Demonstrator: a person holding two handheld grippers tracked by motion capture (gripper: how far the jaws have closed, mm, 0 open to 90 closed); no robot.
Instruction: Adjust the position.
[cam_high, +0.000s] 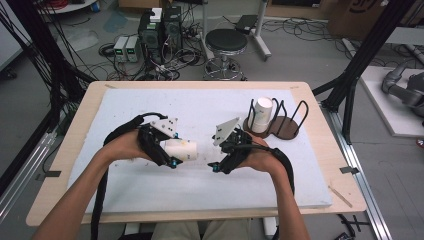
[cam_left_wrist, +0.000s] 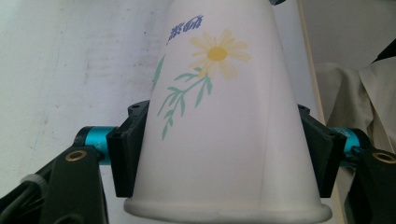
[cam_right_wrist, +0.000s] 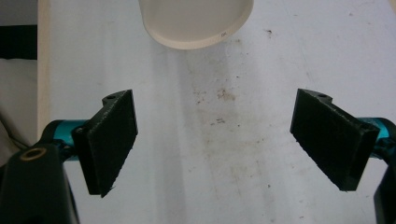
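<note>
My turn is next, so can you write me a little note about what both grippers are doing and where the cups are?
Left gripper: jaws shut on the daisy paper cup, held on its side above the white board.
Right gripper: jaws open, nothing between them, facing the held cup close by.
Wire rack: one white cup already sits in it, at the board's far right.
Done: one cup racked.
Left: probably hand over or carry the daisy cup to the rack's free slots.

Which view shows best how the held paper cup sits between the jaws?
The left gripper view: the paper cup fills it, flower print up, with a pad pressed on each side. The high view shows it lying sideways in the left gripper. The right gripper view catches one round end.
</note>
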